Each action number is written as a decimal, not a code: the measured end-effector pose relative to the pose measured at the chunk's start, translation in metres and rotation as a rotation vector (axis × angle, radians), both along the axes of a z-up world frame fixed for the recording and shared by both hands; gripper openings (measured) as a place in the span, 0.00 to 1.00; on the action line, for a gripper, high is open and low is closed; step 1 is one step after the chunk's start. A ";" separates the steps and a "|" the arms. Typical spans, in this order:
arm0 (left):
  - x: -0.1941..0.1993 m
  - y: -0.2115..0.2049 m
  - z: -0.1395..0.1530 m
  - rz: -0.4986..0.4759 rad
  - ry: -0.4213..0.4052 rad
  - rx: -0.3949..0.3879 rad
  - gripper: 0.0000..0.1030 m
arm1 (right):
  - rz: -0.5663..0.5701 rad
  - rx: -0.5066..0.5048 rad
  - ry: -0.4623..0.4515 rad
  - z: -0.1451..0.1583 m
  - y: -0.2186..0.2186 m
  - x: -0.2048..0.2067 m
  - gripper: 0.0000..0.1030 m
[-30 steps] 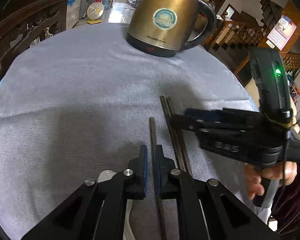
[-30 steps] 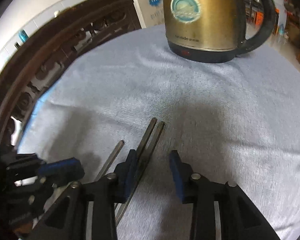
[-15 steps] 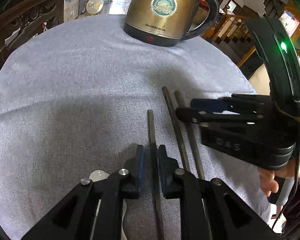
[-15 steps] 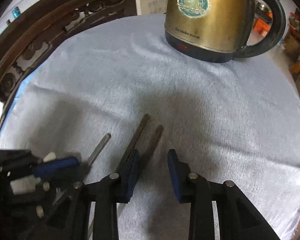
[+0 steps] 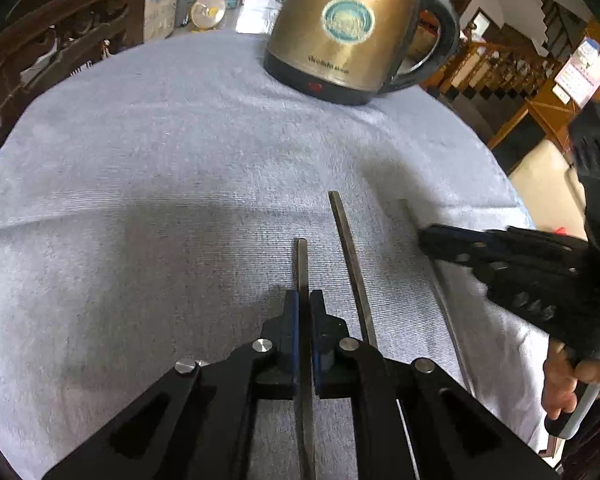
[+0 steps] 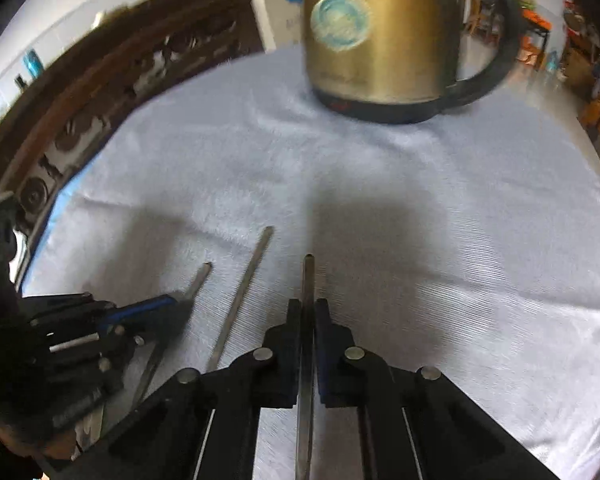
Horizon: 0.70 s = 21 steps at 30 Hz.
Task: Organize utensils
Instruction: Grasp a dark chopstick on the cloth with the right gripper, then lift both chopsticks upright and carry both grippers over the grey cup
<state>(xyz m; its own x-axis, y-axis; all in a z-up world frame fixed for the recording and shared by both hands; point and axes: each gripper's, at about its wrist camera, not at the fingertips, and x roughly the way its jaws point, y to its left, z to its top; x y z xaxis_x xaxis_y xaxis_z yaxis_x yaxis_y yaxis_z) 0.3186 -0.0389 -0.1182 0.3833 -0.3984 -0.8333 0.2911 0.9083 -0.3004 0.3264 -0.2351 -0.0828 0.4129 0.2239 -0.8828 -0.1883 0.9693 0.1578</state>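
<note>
Three dark metal chopsticks lie side by side on a grey-blue cloth (image 5: 160, 200). My left gripper (image 5: 304, 296) has its jaws closing tight on the left chopstick (image 5: 302, 264), which runs between the blue pads. The middle chopstick (image 5: 350, 264) lies free beside it. My right gripper (image 6: 308, 304) has its jaws closing onto the right chopstick (image 6: 308, 276), pads pressed on it. In the left wrist view the right gripper (image 5: 424, 236) shows at the right edge, on the right chopstick (image 5: 406, 210). The left gripper (image 6: 176, 300) appears low on the left in the right wrist view.
A brass-coloured electric kettle (image 5: 352, 28) with a black handle stands at the far side of the round table. A carved dark wooden chair back (image 6: 100, 92) curves along the left edge. A hand (image 5: 572, 384) holds the right gripper's handle.
The right gripper was open astride the right-hand pair; it has shut on the rightmost chopstick and drawn it away from the middle one. The left gripper stays on its chopstick.
</note>
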 end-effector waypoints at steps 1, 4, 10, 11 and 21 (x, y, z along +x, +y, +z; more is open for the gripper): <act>-0.005 0.004 0.004 0.004 -0.011 -0.011 0.04 | -0.017 0.020 -0.024 0.008 -0.011 -0.008 0.07; -0.023 0.012 0.025 0.024 -0.077 -0.035 0.04 | -0.064 0.052 -0.087 0.025 -0.037 -0.033 0.06; -0.078 0.023 0.077 0.039 -0.250 -0.024 0.04 | -0.159 0.141 -0.214 0.052 -0.077 -0.091 0.06; -0.087 0.024 0.084 0.045 -0.273 -0.024 0.04 | -0.170 0.157 -0.245 0.058 -0.083 -0.102 0.06; -0.177 0.045 0.141 0.131 -0.465 -0.046 0.04 | -0.243 0.210 -0.537 0.126 -0.097 -0.223 0.06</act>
